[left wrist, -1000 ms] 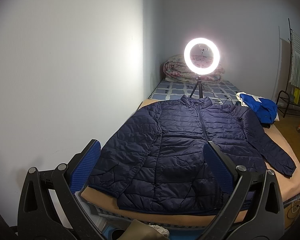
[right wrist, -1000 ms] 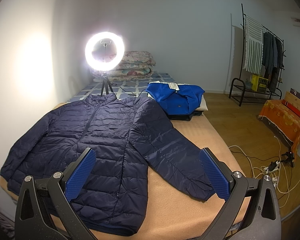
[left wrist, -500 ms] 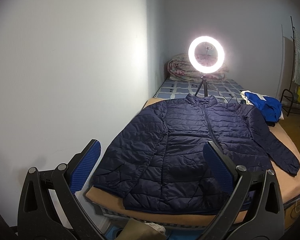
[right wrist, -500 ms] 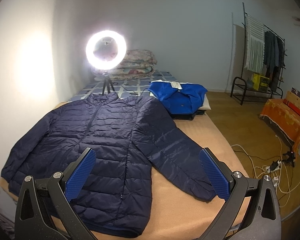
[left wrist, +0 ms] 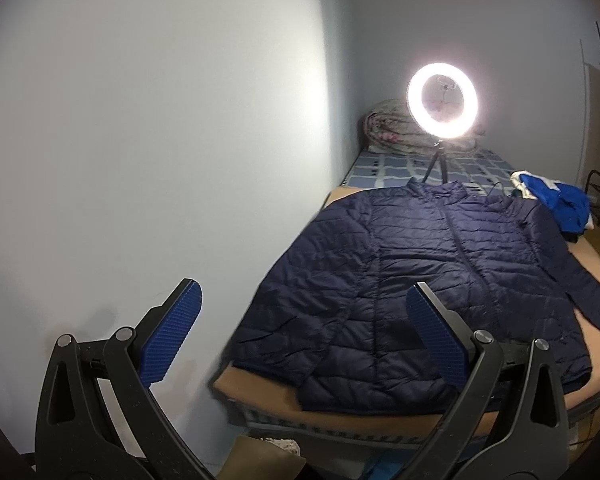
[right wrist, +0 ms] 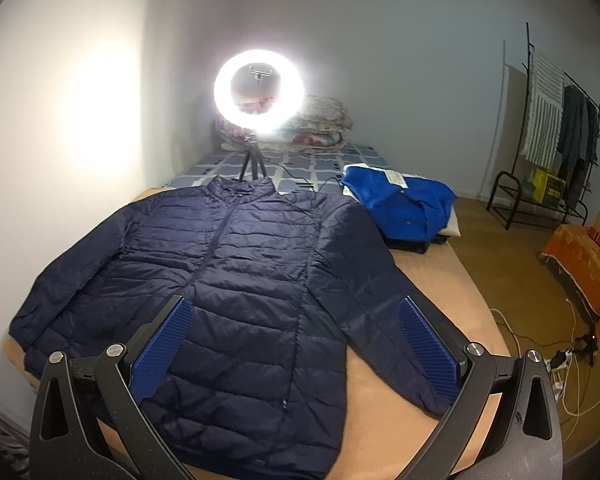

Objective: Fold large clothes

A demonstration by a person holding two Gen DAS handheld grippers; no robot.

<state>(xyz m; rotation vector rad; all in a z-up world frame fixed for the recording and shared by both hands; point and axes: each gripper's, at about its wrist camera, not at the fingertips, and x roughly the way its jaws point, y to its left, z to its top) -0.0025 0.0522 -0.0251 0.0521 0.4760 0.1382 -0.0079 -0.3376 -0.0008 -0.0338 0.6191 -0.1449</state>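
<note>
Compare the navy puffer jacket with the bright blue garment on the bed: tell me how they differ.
The navy puffer jacket lies spread flat, front up, sleeves out to the sides; the bright blue garment is bunched in a heap. The jacket is dark, quilted and covers much of the tan blanket; the blue garment is brighter, smooth and takes far less room. The jacket lies directly on the blanket; the blue garment tops a small pile. Both are on the bed, untouched by either gripper.

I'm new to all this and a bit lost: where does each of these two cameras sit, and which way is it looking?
Left wrist view: sits on the left hand-held gripper, open, near the bed's foot, facing the wall-side sleeve of the navy jacket.
Right wrist view: sits on the right hand-held gripper, open above the navy jacket, facing the ring light.
Both show the jacket, ring light and blue garment; only gripper fingers appear.
</note>
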